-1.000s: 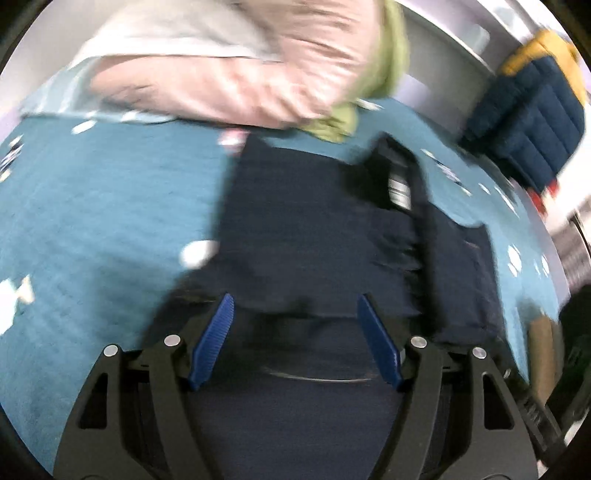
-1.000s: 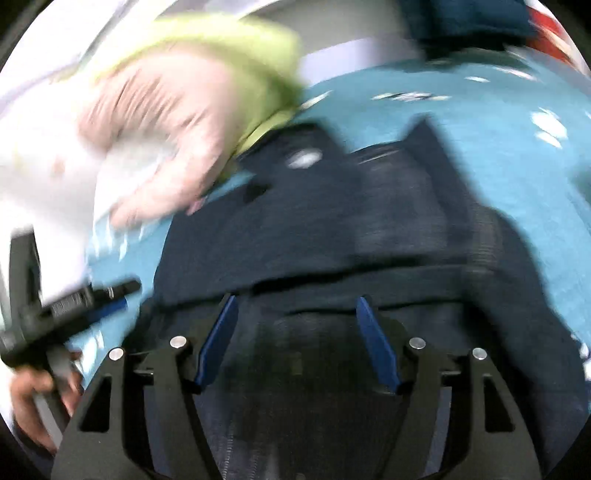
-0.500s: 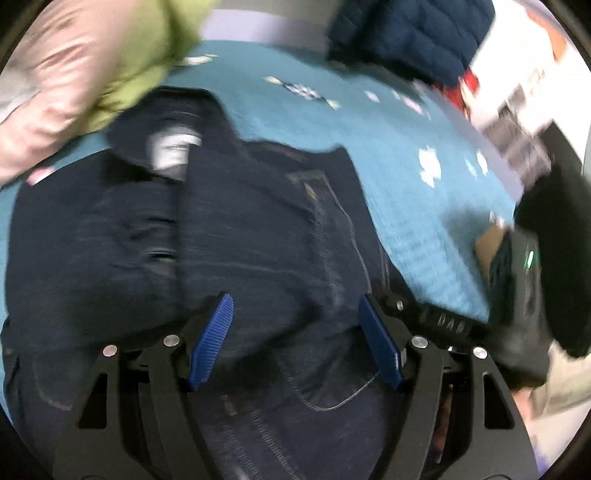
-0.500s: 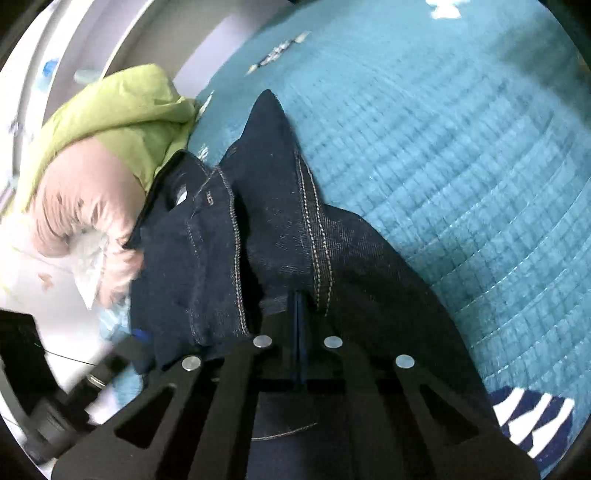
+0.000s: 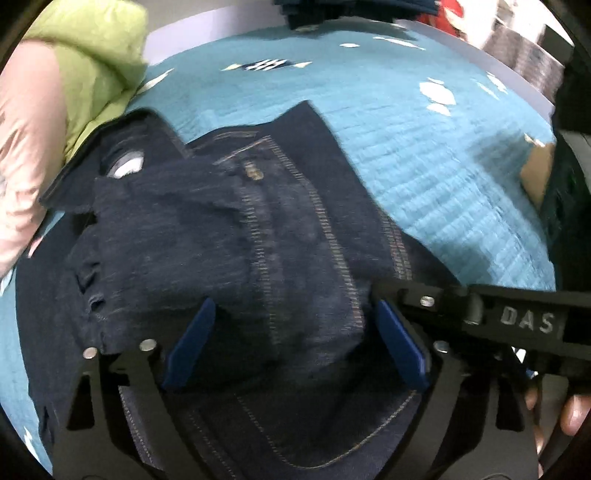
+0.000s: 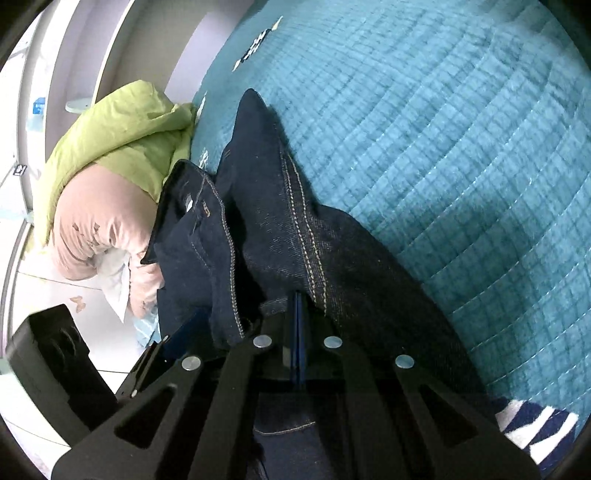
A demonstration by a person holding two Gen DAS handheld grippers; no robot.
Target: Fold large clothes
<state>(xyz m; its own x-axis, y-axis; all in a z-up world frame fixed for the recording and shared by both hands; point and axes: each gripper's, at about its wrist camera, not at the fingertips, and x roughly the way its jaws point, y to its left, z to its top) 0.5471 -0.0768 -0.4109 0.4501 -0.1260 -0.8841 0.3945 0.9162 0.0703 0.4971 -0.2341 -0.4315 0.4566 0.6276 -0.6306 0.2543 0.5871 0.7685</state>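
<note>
Right of the jeans [image 6: 295,236] the teal bedspread [image 6: 461,177] lies bare and passable. Left of the jeans a green and pink quilt [image 6: 110,155] touches them, blocking that side. A blue jacket [image 5: 332,11] sits beyond the jeans.

Your jeans [image 6: 266,229] are dark, matt, coarse-woven denim cloth with pale raised stitching. Under them, the bed's teal cover [image 6: 443,155] is soft quilted cloth. Each hand-held gripper [image 5: 295,350] is matt black plastic with bright metal rivets and smooth blue pads [image 5: 188,347].
</note>
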